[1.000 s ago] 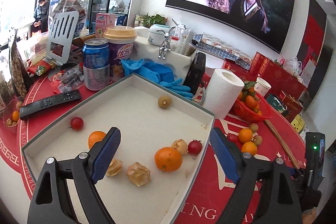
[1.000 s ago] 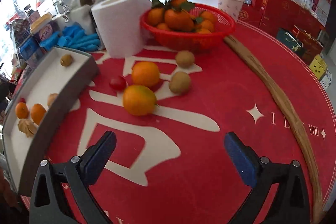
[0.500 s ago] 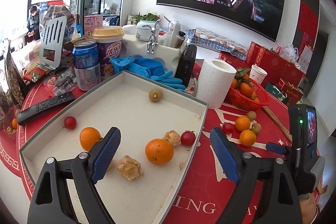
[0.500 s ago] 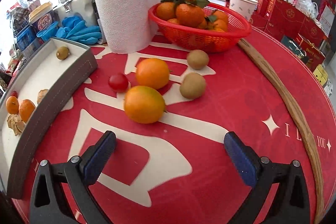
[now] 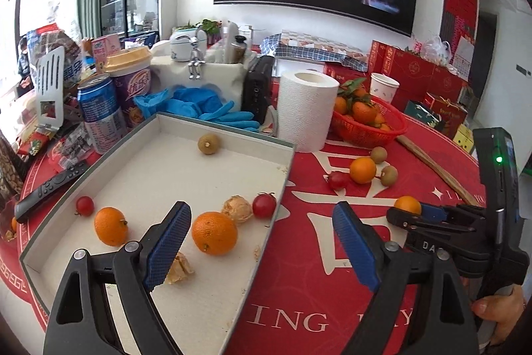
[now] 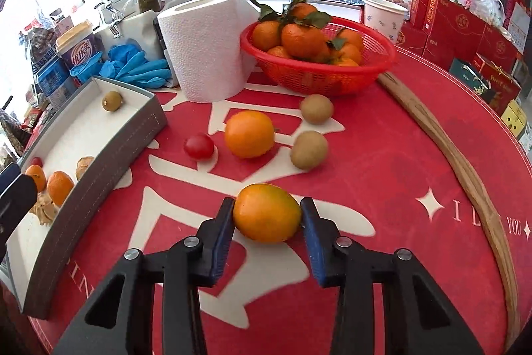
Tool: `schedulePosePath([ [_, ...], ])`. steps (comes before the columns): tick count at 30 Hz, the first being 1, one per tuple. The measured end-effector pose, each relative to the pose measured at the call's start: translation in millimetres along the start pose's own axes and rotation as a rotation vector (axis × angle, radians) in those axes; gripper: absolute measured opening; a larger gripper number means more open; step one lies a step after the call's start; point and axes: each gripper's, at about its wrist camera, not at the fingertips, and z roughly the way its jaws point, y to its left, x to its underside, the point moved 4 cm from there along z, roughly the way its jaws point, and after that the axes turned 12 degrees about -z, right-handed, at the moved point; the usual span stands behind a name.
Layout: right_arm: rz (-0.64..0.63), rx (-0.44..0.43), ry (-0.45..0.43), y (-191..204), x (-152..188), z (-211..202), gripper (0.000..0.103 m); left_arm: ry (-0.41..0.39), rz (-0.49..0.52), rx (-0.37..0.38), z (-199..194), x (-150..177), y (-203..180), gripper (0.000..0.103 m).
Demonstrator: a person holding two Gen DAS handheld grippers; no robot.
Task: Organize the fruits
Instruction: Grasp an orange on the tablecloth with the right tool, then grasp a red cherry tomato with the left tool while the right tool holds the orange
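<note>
Now | right gripper (image 6: 267,218) fingers have just been closed on the orange (image 6: 267,212), pressed from both sides | left gripper (image 5: 261,233) held wide, empty | orange can be carried to the tray (image 5: 229,142) next

Round worktop (image 6: 382,175) under a red cloth with cream lettering. Directly on it: grey tray (image 6: 133,135) at left; white paper roll (image 6: 206,49) beside a red basket (image 6: 372,69); blue gloves (image 6: 133,65) behind the tray. Lay loose between tray and basket: cherry tomato (image 6: 199,146), orange (image 6: 249,133), two kiwis (image 6: 309,150). Curved wooden stick (image 6: 449,148) along the right. Nearer: second orange (image 6: 267,212).
</note>
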Motion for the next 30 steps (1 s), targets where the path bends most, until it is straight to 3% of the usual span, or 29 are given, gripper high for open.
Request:
schedulePosePath([
  [6, 0.063, 0.012, -0.020, -38, 32, -25, 0.041, 0.092, 0.152, 0.062, 19, 8, -54, 0.089],
  [12, 0.110, -0.015, -0.072, -61, 35, -43, 0.041, 0.117, 0.348, 0.035, 55, 0, -100, 0.088],
  [18, 0.112, -0.032, -0.123, -66, 35, -60, 0.041, 0.189, 0.380, 0.001, 101, 0, -110, 0.080],
  [23, 0.139, -0.052, -0.121, -73, 37, -61, 0.041, 0.235, 0.324, 0.002, 120, 3, -105, 0.071],
  [24, 0.143, -0.055, -0.120, -74, 37, -60, 0.041, 0.251, 0.301, 0.015, 121, 3, -104, 0.068],
  [25, 0.145, -0.055, -0.118, -75, 38, -60, 0.041, 0.266, 0.277, 0.046, 120, 3, -103, 0.056],
  [26, 0.145, -0.054, -0.114, -75, 38, -59, 0.041, 0.287, 0.252, 0.091, 119, 4, -102, 0.033],
  [27, 0.145, -0.054, -0.110, -75, 38, -57, 0.041, 0.293, 0.234, 0.107, 116, 6, -101, 0.028],
  [30, 0.141, -0.062, -0.093, -72, 40, -52, 0.041, 0.279, 0.222, 0.074, 98, 19, -95, 0.028],
])
